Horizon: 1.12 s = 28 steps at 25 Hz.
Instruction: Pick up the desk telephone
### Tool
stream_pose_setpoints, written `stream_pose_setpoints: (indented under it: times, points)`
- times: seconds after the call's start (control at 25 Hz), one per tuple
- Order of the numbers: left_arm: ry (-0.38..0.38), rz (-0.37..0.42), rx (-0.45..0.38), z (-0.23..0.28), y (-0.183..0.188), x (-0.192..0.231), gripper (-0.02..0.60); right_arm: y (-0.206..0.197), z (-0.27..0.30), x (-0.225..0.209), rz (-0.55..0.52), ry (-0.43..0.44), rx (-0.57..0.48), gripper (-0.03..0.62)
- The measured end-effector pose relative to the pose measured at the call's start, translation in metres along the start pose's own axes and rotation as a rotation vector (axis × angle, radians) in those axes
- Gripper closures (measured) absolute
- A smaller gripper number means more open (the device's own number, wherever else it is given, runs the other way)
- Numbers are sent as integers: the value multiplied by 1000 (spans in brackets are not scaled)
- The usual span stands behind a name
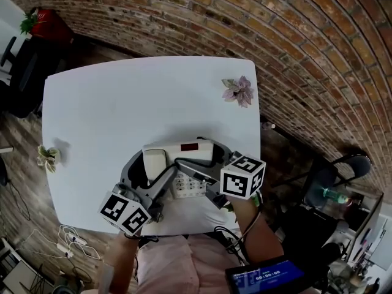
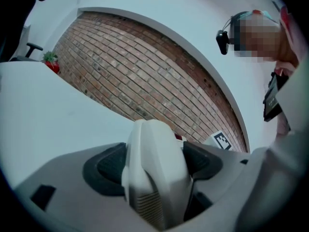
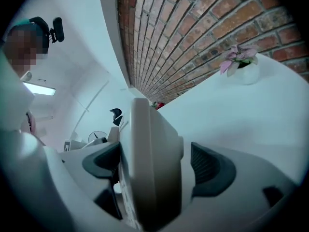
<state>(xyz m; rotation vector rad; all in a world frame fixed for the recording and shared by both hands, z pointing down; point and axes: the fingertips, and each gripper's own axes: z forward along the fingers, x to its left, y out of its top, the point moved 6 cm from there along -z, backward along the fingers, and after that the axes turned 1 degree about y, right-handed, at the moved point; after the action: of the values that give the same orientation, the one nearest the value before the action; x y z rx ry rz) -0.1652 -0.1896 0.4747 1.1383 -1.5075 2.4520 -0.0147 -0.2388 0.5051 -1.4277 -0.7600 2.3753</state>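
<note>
An office-like room is suggested: a red brick wall (image 1: 184, 17) is seen beyond the left gripper (image 1: 139, 175) and right gripper (image 1: 207, 167), a black office chair (image 1: 19, 72) far to their left, and a white square table (image 1: 122, 103) beneath them.

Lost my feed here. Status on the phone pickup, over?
Left tool clamped on desk telephone, handset end. Right tool straddles its other side, one pad off. Potted flower far across table, not in the way.
</note>
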Motion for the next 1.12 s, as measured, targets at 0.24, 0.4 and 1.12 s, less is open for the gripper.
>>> stream_pose_setpoints:
  times: [0.24,0.4,1.12]
  points:
    - [-22,80,-50,-8,1,-10,209,0,-1,13,-96,127,9,184]
    - [-59,90,-16,-7,1,-11,183,0,-3,14,-122,163,6,201]
    - [-280,-15,241,-28,-46,1,92,-5,1,26,-180,243,15,206]
